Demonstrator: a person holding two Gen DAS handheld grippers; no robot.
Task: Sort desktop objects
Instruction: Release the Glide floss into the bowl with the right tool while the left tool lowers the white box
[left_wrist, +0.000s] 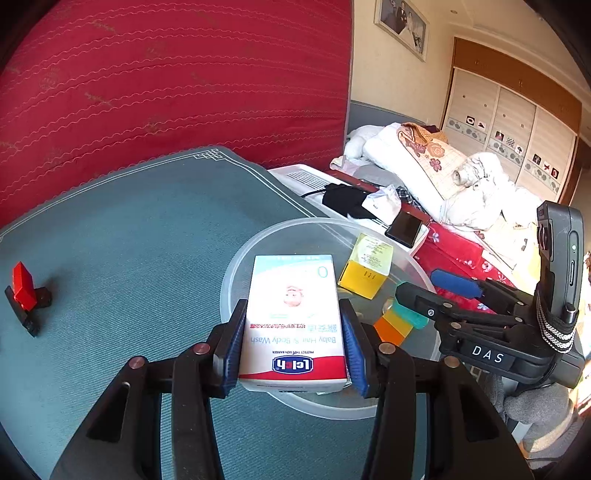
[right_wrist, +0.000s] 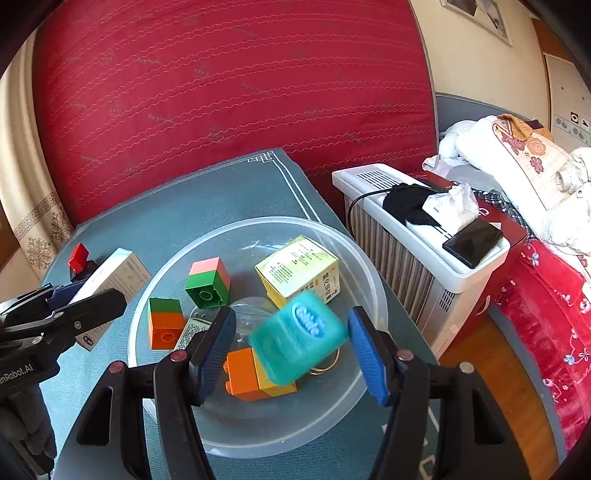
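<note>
Two grippers: both angled down over a clear plastic basin that sits on a teal mat.
Left gripper: blue pads pressed on both long sides of a white baby-wash box, jaws about half apart.
Baby-wash box: long axis runs along the fingers, away from the camera; print reads upside down, red brand end nearest the wrist, far end over the basin's near rim.
Right gripper: jaws spread wide, pads clear of the teal case between them.
Teal case: blurred, tilted, long axis slanting from lower left to upper right, embossed face towards the camera; it is above an orange-and-yellow block in the basin; whether it touches the block cannot be told.
Basin contents: yellow carton on its side, green-and-pink block, green-and-orange block.
Red clip: on the mat, well left of the basin.
Right hand: a grey glove shows below the right gripper.
</note>
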